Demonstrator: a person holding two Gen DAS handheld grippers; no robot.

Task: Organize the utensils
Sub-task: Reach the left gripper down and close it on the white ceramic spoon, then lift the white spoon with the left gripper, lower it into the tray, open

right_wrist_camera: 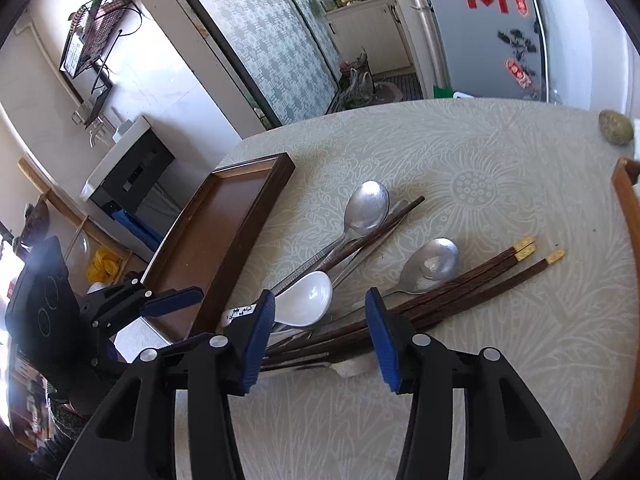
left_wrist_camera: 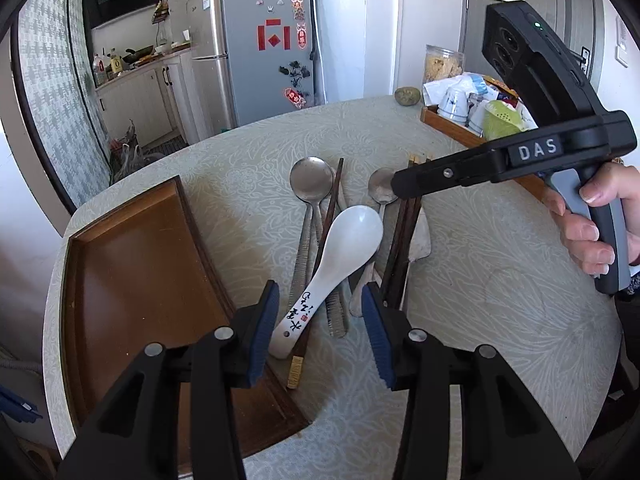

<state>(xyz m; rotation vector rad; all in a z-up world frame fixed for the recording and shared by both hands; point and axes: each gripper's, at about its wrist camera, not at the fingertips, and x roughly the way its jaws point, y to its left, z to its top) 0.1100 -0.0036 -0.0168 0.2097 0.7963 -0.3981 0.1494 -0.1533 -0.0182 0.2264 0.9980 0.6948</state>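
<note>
A pile of utensils lies on the round table: a white ceramic spoon [left_wrist_camera: 344, 256] with writing on its handle, two metal spoons [left_wrist_camera: 311, 179] [left_wrist_camera: 382, 189], and several dark wooden chopsticks [left_wrist_camera: 404, 240]. My left gripper [left_wrist_camera: 320, 328] is open, its jaws on either side of the white spoon's handle. My right gripper [right_wrist_camera: 320, 336] is open above the chopsticks [right_wrist_camera: 460, 284] and the white spoon [right_wrist_camera: 304, 300]. The right gripper also shows in the left wrist view [left_wrist_camera: 404, 186], over the pile. An empty brown wooden tray [left_wrist_camera: 140, 280] lies left of the pile.
A second wooden tray [left_wrist_camera: 448, 124] with cups, a green strainer and packets stands at the table's far right, a jar behind it. A stone [left_wrist_camera: 407, 96] lies near the far edge. A fridge and kitchen counter stand beyond the table.
</note>
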